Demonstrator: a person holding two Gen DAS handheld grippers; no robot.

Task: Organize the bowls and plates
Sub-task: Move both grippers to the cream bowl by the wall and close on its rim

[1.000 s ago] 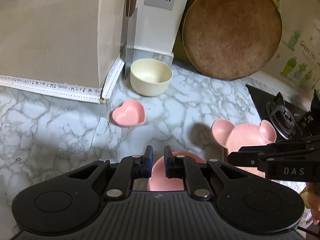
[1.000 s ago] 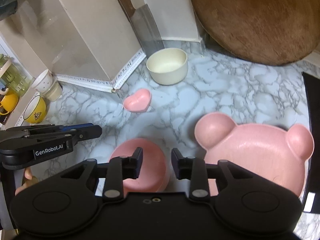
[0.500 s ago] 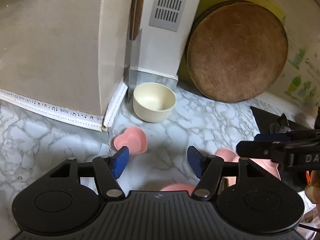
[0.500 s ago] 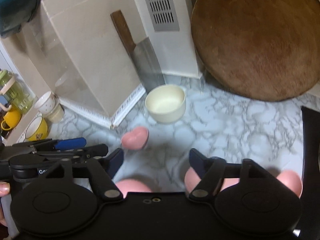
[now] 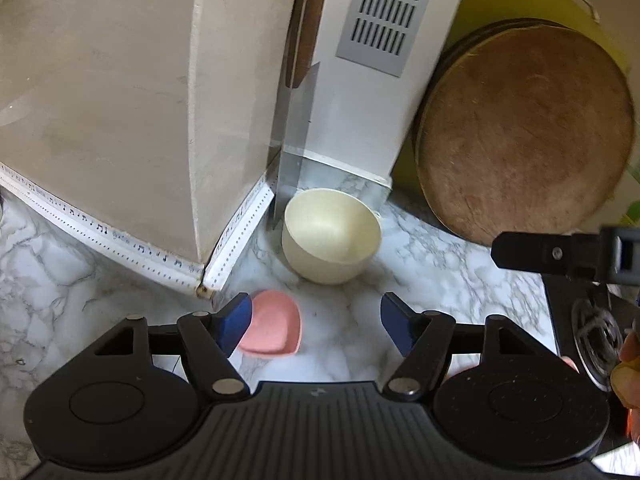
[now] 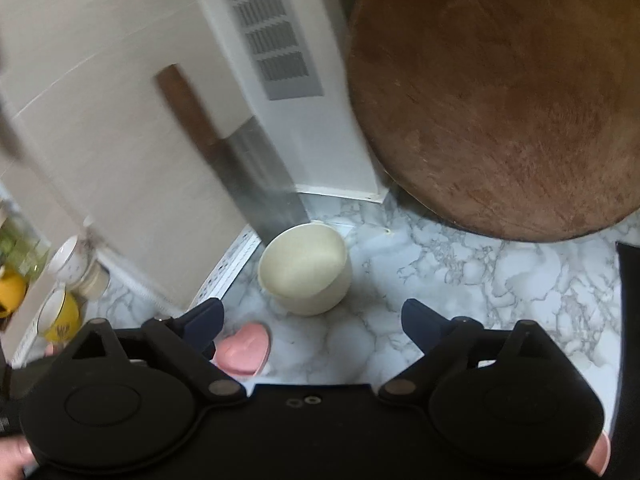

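Observation:
A cream bowl [image 5: 331, 236] stands upright on the marble counter near the wall corner; it also shows in the right wrist view [image 6: 306, 269]. A small pink heart-shaped dish [image 5: 272, 329] lies in front of it, also seen in the right wrist view [image 6: 244, 347]. My left gripper [image 5: 316, 322] is open and empty, with the heart dish by its left fingertip. My right gripper [image 6: 312, 320] is open and empty, short of the cream bowl. A sliver of the pink bear-shaped plate [image 5: 570, 364] shows behind the left gripper's body. The round pink bowl is hidden.
A cleaver [image 5: 294, 140] leans in the wall corner behind the cream bowl. A round wooden board [image 5: 524, 132] leans at the back right. A black stove [image 5: 592, 328] lies at the right. Cups [image 6: 60, 300] stand at the far left.
Both grippers opened from nearly closed and lifted back and forward toward the cream bowl. The pink round bowl and bear plate dropped out of view below the gripper bodies.

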